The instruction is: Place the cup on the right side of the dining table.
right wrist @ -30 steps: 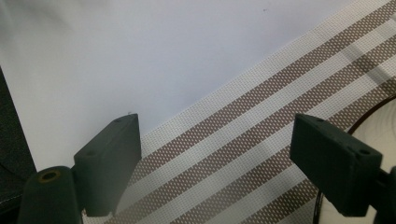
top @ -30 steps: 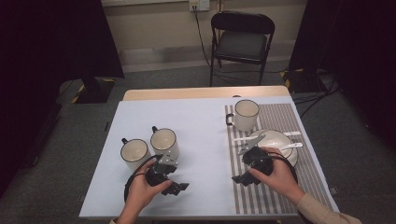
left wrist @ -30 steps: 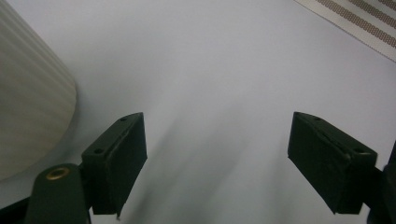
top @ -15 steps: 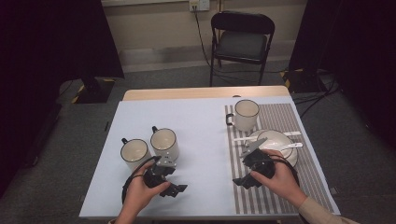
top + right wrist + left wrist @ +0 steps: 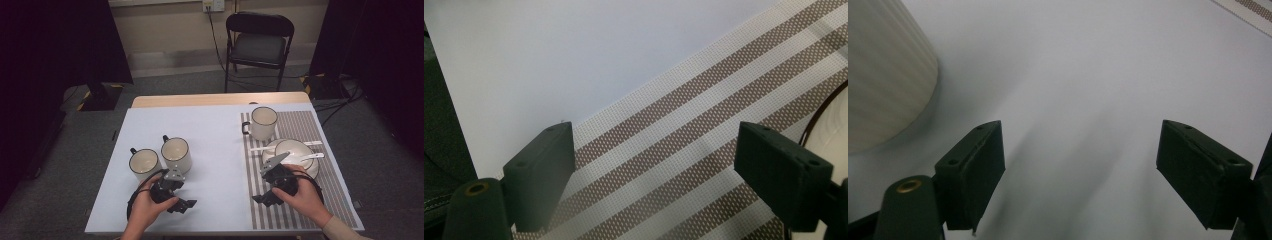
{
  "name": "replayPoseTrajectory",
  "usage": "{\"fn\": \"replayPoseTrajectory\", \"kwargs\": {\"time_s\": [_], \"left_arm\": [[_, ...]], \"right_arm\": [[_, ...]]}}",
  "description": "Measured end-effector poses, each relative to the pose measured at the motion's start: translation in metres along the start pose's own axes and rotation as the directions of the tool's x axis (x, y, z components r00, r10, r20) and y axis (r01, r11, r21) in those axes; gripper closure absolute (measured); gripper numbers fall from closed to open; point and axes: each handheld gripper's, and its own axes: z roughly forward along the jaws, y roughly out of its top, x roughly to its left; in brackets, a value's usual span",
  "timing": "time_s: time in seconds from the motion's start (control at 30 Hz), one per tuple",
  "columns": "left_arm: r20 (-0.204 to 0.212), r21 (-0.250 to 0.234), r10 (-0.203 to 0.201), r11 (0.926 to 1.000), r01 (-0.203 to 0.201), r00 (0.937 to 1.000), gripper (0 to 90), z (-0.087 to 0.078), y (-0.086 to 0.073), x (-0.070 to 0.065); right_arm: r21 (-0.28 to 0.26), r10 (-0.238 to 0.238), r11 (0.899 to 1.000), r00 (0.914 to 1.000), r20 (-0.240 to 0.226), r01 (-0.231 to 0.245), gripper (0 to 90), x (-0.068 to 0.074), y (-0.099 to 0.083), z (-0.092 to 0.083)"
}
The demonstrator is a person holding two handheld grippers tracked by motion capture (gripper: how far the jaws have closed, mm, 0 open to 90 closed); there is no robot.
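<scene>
At the near edge of the worktop (image 5: 215,125), both grippers are held low and idle, each in one hand. The left gripper (image 5: 182,205) is kept just over the pale sheet, its jaws spread wide with nothing between them; in the left gripper view only bare sheet is seen in the gap, and the ribbed side of a mug (image 5: 883,75) is glimpsed at the left edge. That mug is judged to be one of the pair just beyond this gripper: the left mug (image 5: 144,162) and the ribbed mug (image 5: 176,154), set side by side and close to touching, with handles turned away from the person. They appear to be parked there, within easy reach of the left hand, as things not yet laid out.

The right gripper (image 5: 265,197) is held over the striped placemat (image 5: 300,125), its jaws likewise wide apart and empty; in the right gripper view the woven stripes (image 5: 684,150) are seen between them and a dark dish rim (image 5: 824,115) at the far right. Just beyond lies a bowl (image 5: 295,152) on a plate, flanked by two white spoons (image 5: 314,155), and farther still a third mug (image 5: 263,122) stands at the mat's inner corner, as a finished place setting would be arranged. Beyond the worktop a folding chair (image 5: 259,45) is left against the wall.
</scene>
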Motion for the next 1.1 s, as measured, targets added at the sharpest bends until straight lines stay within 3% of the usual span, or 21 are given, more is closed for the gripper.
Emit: {"fn": "replayPoseTrajectory", "kwargs": {"time_s": [1.1], "left_arm": [[-0.004,-0.016,-0.001,0.9999,0.001,1.0000,18.8,-0.013,-0.014,0.009]], "right_arm": [[-0.002,0.026,1.000,0.9996,0.005,-0.026,15.8,-0.001,-0.021,-0.006]]}}
